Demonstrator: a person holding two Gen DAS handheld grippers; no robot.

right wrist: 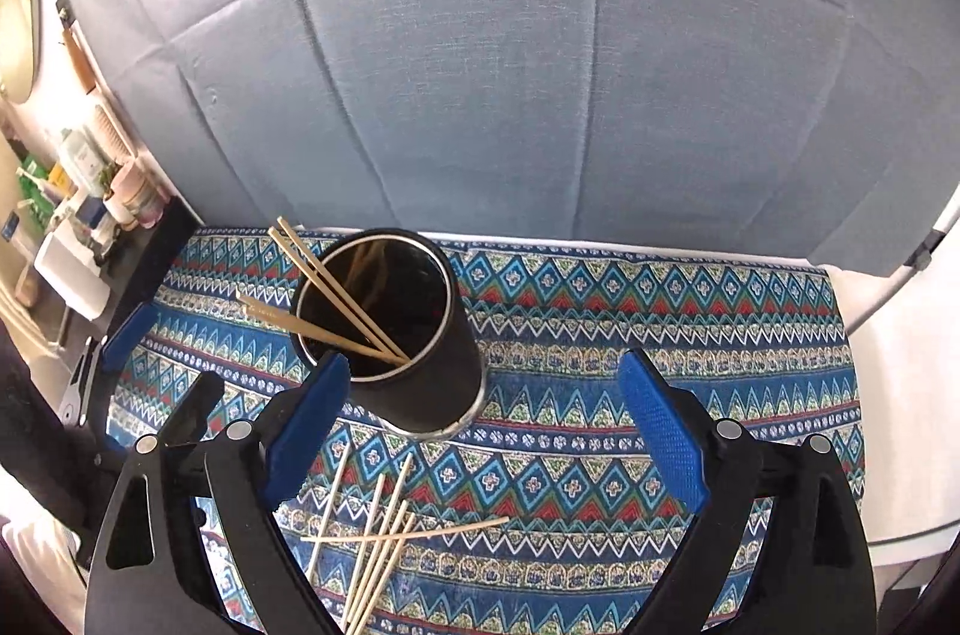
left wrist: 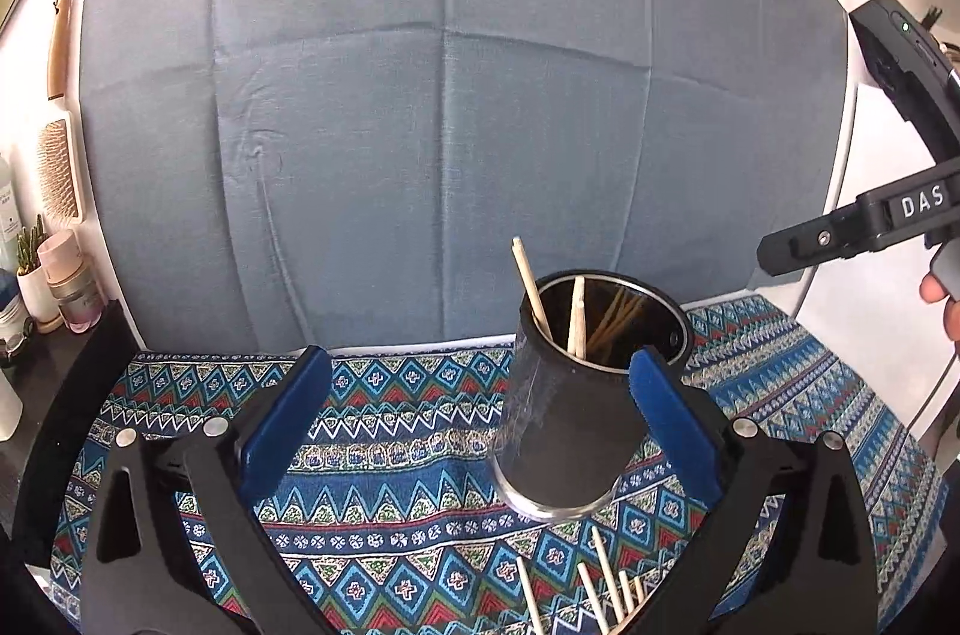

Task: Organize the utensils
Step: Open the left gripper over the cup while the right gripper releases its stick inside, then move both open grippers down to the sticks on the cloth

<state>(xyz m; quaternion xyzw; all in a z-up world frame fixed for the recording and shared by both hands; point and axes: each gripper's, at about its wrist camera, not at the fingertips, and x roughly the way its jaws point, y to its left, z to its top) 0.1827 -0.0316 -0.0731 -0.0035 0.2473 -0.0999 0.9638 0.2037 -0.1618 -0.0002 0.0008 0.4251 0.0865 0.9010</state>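
A black metal cup [left wrist: 570,413] stands on the patterned cloth [left wrist: 384,449] with several wooden chopsticks [left wrist: 576,314] leaning in it. It also shows in the right wrist view [right wrist: 420,371] with its chopsticks [right wrist: 324,287]. Several loose chopsticks [right wrist: 378,539] lie on the cloth in front of the cup; their ends show in the left wrist view [left wrist: 600,587]. My left gripper [left wrist: 480,395] is open and empty, its right finger beside the cup. My right gripper [right wrist: 480,413] is open and empty above the cloth, its left finger near the cup.
A grey-blue fabric backdrop [left wrist: 444,95] stands behind the table. A shelf at the left holds bottles, a small plant and jars [left wrist: 42,287]; a hairbrush [left wrist: 60,173] hangs there. The right gripper's body [left wrist: 870,215] shows at the right of the left wrist view.
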